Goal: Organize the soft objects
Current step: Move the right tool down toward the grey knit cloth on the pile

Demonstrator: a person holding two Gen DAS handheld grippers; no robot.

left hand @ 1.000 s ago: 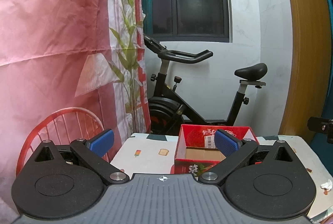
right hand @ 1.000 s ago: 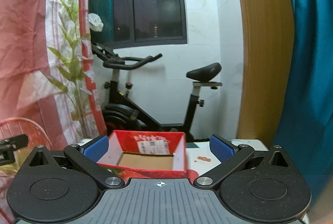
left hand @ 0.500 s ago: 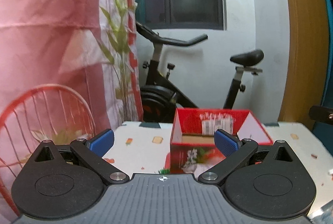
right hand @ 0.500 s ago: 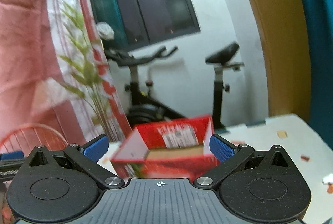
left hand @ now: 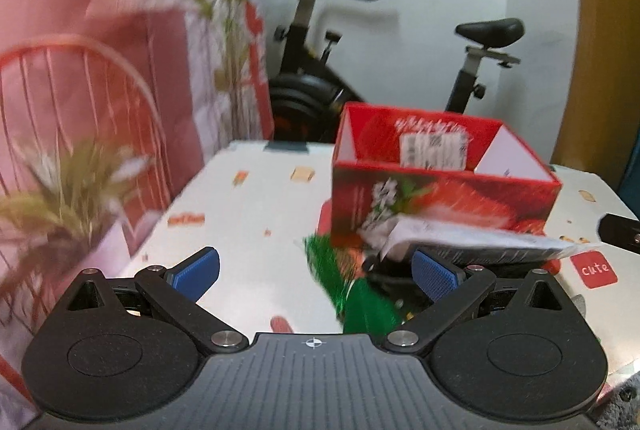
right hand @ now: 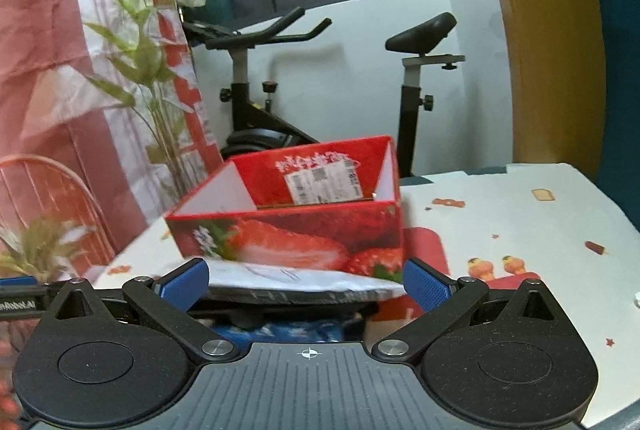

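While both cameras are tilting down toward the work surface, the biggest thing filling the background is an exercise bike [right hand: 256,86] standing against the white wall, with a pink curtain [left hand: 100,10] hanging at the left; neither is playing any part. Nearer, a table [right hand: 520,222] under a white printed cloth is carrying everything that matters. Sitting on it is a red strawberry-print box [right hand: 304,230], open-topped and seemingly holding nothing yet, likely serving as the bin for sorting. Leaning against or lying just in front of the box is a flat white-and-grey soft pouch [right hand: 288,284], and the left view is also showing a green crinkly bag [left hand: 352,282] just beside it, blurred by motion. Something blue and soft is peeking out below the pouch in the right view; what it is, I cannot tell.

Left gripper [left hand: 316,268]: jaws spread wide, holding nothing, hanging over bare cloth left of the green bag. Right gripper [right hand: 306,284]: jaws likewise spread wide, straddling the pouch without touching it. Judging by that framing, the right one is lining up for the first pick, and the left is probably waiting its turn. Sorting itself looks not yet begun.
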